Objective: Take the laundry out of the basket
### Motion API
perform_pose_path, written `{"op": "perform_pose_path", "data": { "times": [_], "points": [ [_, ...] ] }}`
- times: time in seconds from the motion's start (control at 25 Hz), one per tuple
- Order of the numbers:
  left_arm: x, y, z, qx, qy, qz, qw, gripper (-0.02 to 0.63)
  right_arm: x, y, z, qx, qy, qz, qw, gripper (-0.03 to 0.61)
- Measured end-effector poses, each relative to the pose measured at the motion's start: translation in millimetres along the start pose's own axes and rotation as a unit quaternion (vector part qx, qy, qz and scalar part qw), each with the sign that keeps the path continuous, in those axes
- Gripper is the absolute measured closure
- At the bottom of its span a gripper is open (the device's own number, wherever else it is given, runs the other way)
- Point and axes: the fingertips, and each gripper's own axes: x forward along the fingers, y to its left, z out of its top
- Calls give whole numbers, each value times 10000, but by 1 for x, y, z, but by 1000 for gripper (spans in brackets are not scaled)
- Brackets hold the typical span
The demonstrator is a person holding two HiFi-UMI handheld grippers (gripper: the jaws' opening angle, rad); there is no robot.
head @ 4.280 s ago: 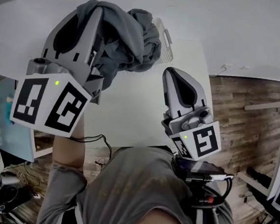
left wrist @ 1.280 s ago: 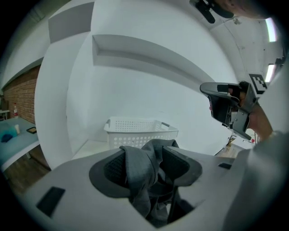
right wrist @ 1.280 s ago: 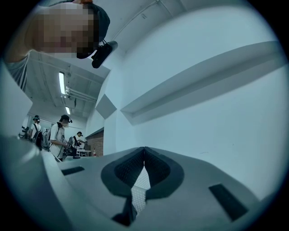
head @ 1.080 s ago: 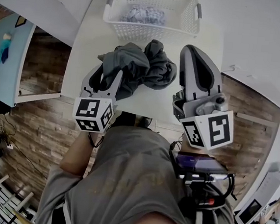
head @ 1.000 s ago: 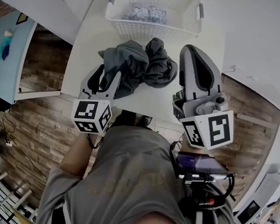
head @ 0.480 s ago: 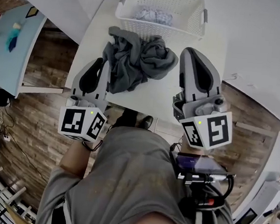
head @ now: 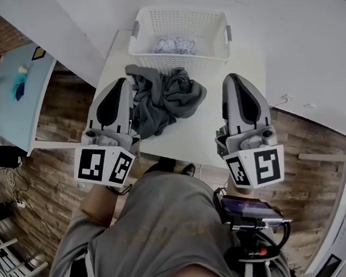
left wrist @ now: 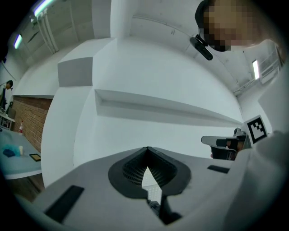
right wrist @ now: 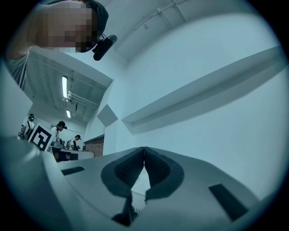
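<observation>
Our left tongs (head: 122, 81), just closed, and right tongs (head: 235, 78) are both pressed together on nothing. The grey garment (head: 164, 100) lies on the counter (head: 222, 130) right by the basket (head: 182, 13), with a patterned piece (head: 173, 45) left inside. Reaching past, we could snag the garment or shove the basket.

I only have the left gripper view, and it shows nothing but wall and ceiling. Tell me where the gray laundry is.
Observer: The gray garment lies in a heap on the white table, just in front of the basket.
Operator: Report what is inside the basket.
Observer: One pale patterned item lies on its bottom.
Operator: Now give me the right gripper.
Observer: The right gripper is held above the table, to the right of the heap, its fingers together and empty.
</observation>
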Motion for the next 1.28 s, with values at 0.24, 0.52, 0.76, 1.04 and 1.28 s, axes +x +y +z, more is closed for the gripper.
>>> {"op": "perform_pose_path", "data": {
  "times": [0.24, 0.52, 0.76, 1.04, 1.28],
  "points": [
    [17, -9, 20, 26, -222, -157, 9996, 606, -2, -16, 11, -84, -88, -182, 9998, 571],
    [39, -9, 29, 253, -321, -84, 9991, 604, 13, -32, 10, -143, -48, -253, 9996, 571],
    [61, 10, 28, 176, -289, 18, 9994, 604, 42, -43, 6, -235, -2, -219, 9995, 571],
    [96, 34, 31, 54, -331, 121, 9994, 604, 93, -56, 8, -394, 36, -81, 9992, 571],
    [150, 75, 23, -73, -302, 82, 9995, 604, 167, -64, -18, -492, 154, 103, 9986, 571]
  ]
}}
